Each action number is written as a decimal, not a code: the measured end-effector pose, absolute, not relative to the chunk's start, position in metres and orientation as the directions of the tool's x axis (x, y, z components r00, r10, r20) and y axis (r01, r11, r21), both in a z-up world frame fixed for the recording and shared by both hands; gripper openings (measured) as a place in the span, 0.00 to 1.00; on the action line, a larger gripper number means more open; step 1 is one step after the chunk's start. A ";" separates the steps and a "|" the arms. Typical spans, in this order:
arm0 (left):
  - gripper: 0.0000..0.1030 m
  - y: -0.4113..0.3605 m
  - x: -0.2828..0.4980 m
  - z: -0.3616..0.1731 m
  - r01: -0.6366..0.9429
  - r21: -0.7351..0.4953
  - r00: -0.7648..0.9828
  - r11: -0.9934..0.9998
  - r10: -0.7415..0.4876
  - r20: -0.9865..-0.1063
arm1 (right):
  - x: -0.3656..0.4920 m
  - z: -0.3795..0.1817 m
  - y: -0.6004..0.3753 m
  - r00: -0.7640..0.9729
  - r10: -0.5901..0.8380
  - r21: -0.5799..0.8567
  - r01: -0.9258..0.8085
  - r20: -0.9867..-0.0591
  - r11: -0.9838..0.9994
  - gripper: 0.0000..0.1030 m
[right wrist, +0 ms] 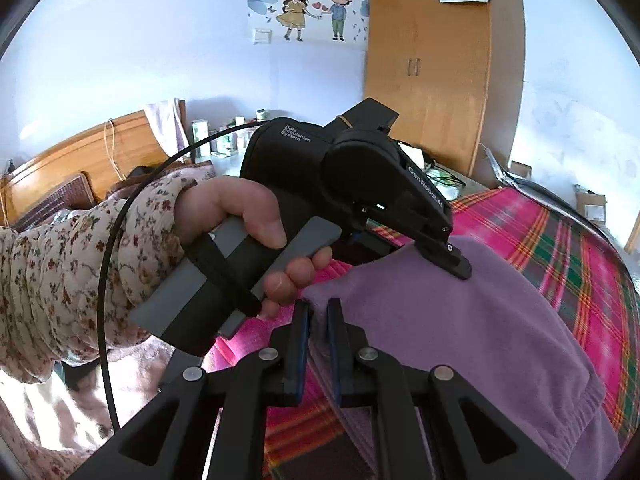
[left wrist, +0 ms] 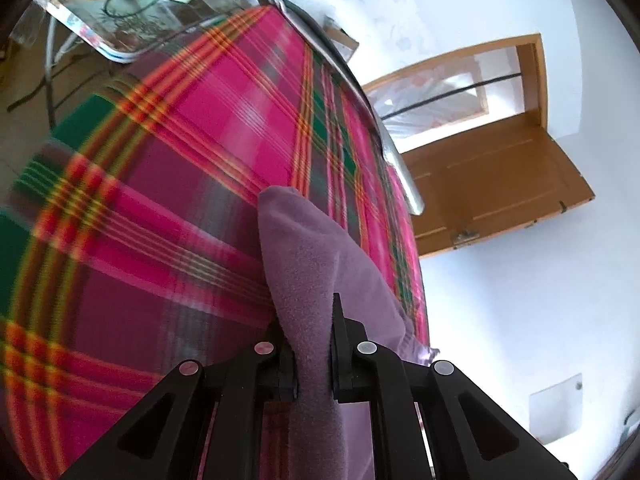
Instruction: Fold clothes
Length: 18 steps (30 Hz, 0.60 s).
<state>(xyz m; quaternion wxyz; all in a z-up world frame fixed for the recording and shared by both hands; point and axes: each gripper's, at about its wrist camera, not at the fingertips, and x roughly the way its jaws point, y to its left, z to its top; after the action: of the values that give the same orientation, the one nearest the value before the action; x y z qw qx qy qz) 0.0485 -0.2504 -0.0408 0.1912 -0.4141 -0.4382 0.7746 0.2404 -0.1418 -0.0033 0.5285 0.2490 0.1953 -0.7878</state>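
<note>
A purple fleece garment (right wrist: 472, 332) lies on a bed covered with a pink, green and orange plaid blanket (left wrist: 168, 184). My left gripper (left wrist: 310, 328) is shut on a bunched fold of the purple garment (left wrist: 312, 264), which rises between its fingers. My right gripper (right wrist: 318, 312) is shut on an edge of the same garment, near its corner. The left gripper (right wrist: 452, 258) also shows in the right wrist view, held by a hand in a floral sleeve (right wrist: 72, 264), its tip pinching the garment just beyond my right fingers.
A metal bed rail (left wrist: 396, 156) runs along the blanket's far edge. A wooden door (left wrist: 496, 176) stands open behind it. A cluttered table (left wrist: 132, 12) is at the far left. A wooden wardrobe (right wrist: 432, 64) and a wooden headboard (right wrist: 80, 160) stand beyond the bed.
</note>
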 end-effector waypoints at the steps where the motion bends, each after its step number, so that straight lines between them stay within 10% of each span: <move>1: 0.10 -0.253 0.050 -0.042 0.074 -0.835 -0.586 -0.545 0.654 -0.478 | 0.240 -0.005 -0.143 -0.311 -0.734 -0.039 0.931 -0.603 -0.362 0.09; 18: 0.20 -0.283 0.086 -0.036 0.192 -0.736 -0.579 -0.649 0.530 -0.619 | 0.228 0.003 -0.116 -0.318 -0.723 0.027 0.906 -0.613 -0.422 0.21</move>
<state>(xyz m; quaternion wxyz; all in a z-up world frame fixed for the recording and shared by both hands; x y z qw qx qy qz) 0.0862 -0.2830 -0.0356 0.1069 -0.4461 -0.4050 0.7909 0.2284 -0.1155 0.0032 0.5121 0.2801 0.1635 -0.7953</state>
